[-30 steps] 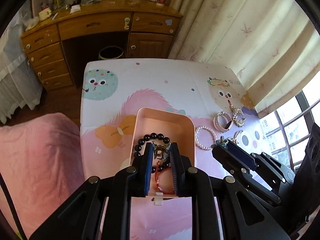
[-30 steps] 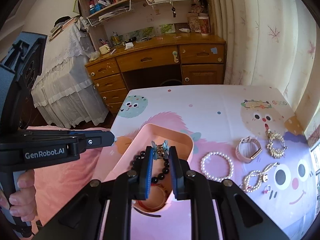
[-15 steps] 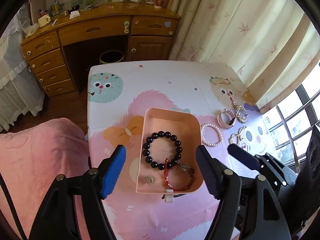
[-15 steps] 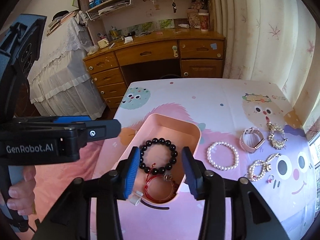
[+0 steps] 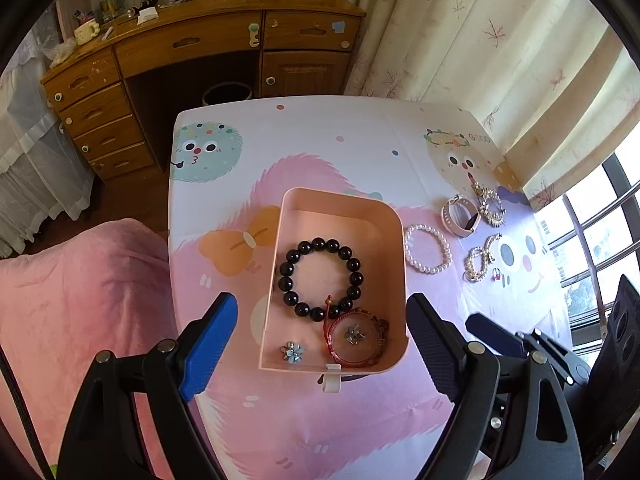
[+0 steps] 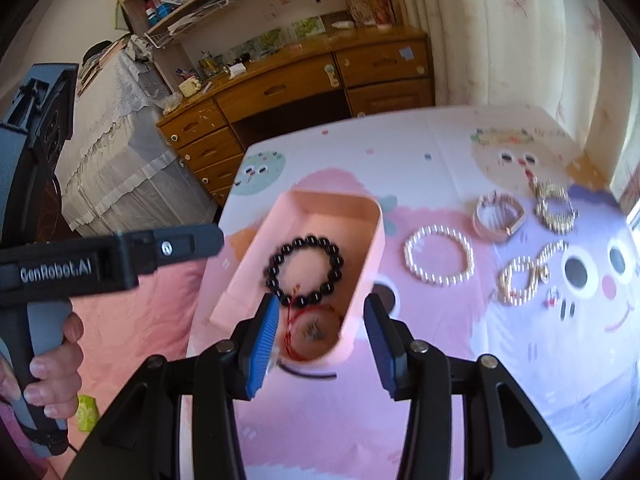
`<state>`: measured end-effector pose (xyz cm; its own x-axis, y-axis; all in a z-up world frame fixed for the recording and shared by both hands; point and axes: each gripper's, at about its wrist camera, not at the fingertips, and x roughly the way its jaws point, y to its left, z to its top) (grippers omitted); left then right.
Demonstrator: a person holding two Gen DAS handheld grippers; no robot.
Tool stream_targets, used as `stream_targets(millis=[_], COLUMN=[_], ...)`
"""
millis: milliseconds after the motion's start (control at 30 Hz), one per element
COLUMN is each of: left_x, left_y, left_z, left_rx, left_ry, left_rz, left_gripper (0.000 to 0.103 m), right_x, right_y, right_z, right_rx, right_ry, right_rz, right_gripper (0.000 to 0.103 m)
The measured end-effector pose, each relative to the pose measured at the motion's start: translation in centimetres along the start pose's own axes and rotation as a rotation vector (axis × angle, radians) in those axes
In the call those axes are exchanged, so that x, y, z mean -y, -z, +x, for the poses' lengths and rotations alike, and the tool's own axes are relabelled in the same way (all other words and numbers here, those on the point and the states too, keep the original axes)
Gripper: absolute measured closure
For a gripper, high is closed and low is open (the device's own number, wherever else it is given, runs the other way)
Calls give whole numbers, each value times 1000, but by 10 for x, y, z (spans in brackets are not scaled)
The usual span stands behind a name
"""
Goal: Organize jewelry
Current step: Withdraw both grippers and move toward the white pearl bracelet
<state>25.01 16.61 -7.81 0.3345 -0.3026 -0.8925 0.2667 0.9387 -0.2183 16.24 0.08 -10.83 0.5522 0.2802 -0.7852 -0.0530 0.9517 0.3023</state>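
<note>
A pink tray (image 5: 288,216) (image 6: 372,248) on the patterned table holds a black bead bracelet (image 5: 322,277) (image 6: 306,270), a red string bracelet (image 5: 356,338) (image 6: 310,330) and two small flower earrings (image 5: 293,351). My left gripper (image 5: 320,320) is open and empty above the tray's near end. My right gripper (image 6: 322,320) is open and empty, also over the near end. To the tray's right lie a pearl bracelet (image 5: 427,249) (image 6: 438,256), a pink band (image 5: 460,215) (image 6: 499,214), gold bracelets (image 5: 488,204) (image 6: 556,208) and a small ring (image 5: 496,276) (image 6: 552,296).
A wooden desk (image 5: 200,36) with drawers stands beyond the table. A pink blanket (image 5: 80,300) lies at the left. Curtains (image 5: 500,48) and a window (image 5: 592,240) are at the right. The left gripper's body (image 6: 100,260) crosses the right wrist view at the left.
Both grippers were shut on small flower earrings over the tray a second ago. They opened, the earrings now lie in the tray, and both grippers have drawn back and up.
</note>
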Motion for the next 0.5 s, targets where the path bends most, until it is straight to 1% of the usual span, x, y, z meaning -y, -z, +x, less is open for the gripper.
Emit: stream_targets(millis=[67, 133, 200, 267, 367, 500], left_x=[7, 15, 23, 33, 52, 79], left_y=[2, 5, 8, 11, 17, 22], left_z=[2, 6, 12, 18, 27, 41], left_rx=[-4, -30, -55, -74, -100, -153], left_ry=[-11, -10, -7, -21, -51, -59], left_rz=[5, -1, -3, 4, 20, 25], left_gripper=[18, 18, 18, 18, 18, 18], right_x=[9, 22, 33, 46, 61, 79], right_y=[9, 18, 24, 29, 32, 31], right_z=[0, 1, 1, 1, 1, -4], right_rx=[-35, -77, -98, -112, -129, -124], right_ry=[0, 2, 11, 26, 44, 70], right_rz=[34, 67, 84, 93, 90, 41], right_gripper=[58, 58, 58, 58, 58, 58])
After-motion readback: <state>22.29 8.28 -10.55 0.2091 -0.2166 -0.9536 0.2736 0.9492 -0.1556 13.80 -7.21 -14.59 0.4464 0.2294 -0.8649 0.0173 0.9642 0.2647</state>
